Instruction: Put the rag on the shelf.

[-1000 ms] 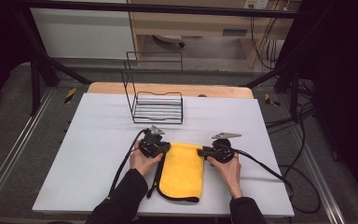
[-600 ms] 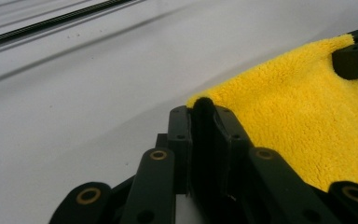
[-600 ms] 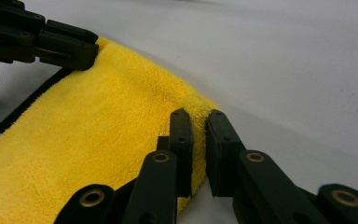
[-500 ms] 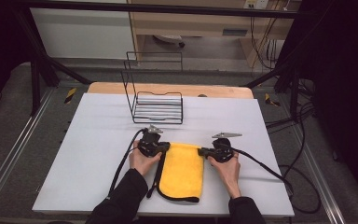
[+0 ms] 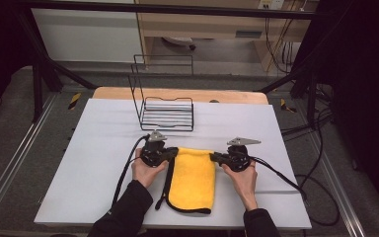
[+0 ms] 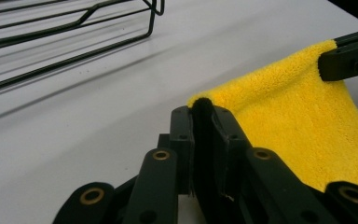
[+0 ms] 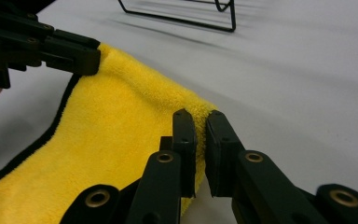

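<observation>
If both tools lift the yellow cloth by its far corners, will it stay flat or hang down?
The yellow cloth is likely floppy: it lies folded, so it should hang and unfold. Its fluffy pile probably grips well in the left tool and right tool. It looks light.

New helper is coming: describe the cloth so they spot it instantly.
On the white table, nearer the person than the wire rack, the cloth lies between both grippers. It is the one bright yellow thing, edged in black.
</observation>
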`<state>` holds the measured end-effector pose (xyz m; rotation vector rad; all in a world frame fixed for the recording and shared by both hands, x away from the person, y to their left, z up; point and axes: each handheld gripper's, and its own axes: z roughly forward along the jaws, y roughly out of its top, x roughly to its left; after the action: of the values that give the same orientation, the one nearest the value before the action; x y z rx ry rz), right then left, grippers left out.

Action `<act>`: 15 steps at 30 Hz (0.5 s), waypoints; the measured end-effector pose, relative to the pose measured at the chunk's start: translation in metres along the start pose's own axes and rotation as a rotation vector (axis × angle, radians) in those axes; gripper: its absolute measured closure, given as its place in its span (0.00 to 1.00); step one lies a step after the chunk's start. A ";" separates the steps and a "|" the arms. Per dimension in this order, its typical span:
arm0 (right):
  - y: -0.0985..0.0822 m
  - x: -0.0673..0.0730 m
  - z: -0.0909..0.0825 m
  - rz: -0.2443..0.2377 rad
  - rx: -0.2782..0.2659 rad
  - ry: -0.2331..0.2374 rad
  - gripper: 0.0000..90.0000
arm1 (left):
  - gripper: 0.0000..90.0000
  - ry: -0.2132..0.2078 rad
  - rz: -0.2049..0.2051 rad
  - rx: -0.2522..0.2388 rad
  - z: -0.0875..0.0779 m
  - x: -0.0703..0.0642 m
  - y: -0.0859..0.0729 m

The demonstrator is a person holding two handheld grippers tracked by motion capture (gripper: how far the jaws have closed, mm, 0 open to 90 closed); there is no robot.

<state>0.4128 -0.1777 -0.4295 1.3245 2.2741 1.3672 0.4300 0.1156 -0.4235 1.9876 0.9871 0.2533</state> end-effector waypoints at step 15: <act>0.013 0.018 -0.017 -0.059 -0.084 0.015 0.93 | 0.88 -0.013 0.010 -0.106 -0.032 -0.006 0.001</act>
<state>0.4009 -0.1719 -0.4047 1.2151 2.2207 1.4405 0.4105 0.1306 -0.4027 1.8959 0.9369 0.2921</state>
